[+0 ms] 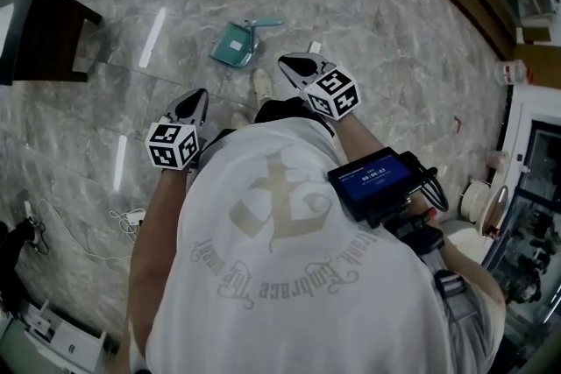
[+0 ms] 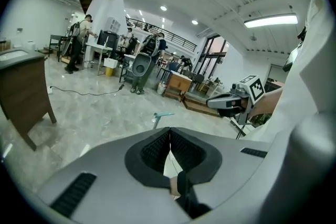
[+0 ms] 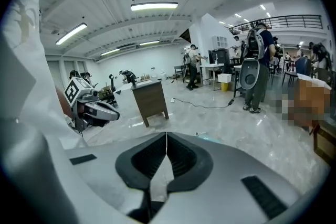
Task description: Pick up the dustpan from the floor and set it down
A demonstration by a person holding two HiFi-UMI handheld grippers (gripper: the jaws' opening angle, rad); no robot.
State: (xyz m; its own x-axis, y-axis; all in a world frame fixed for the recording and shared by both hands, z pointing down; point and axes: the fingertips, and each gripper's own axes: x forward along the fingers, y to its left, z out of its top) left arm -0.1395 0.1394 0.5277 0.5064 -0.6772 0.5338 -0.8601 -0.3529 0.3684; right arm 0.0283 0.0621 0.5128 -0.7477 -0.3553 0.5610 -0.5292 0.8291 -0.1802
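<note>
Grippers: left gripper (image 2: 169,132) and right gripper (image 3: 166,137) both closed, empty.
Head view: whole dustpan (image 1: 234,45).
Left gripper view: handle (image 2: 164,114) only.
Long axis: handle points upper-right, head view.

teal dustpan (image 1: 237,43) flat on floor, apparently

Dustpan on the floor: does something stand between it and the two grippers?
Nothing visible does. Only bare floor lies between the teal dustpan and the left gripper or the right gripper. The dark cabinet stands well aside.
</note>
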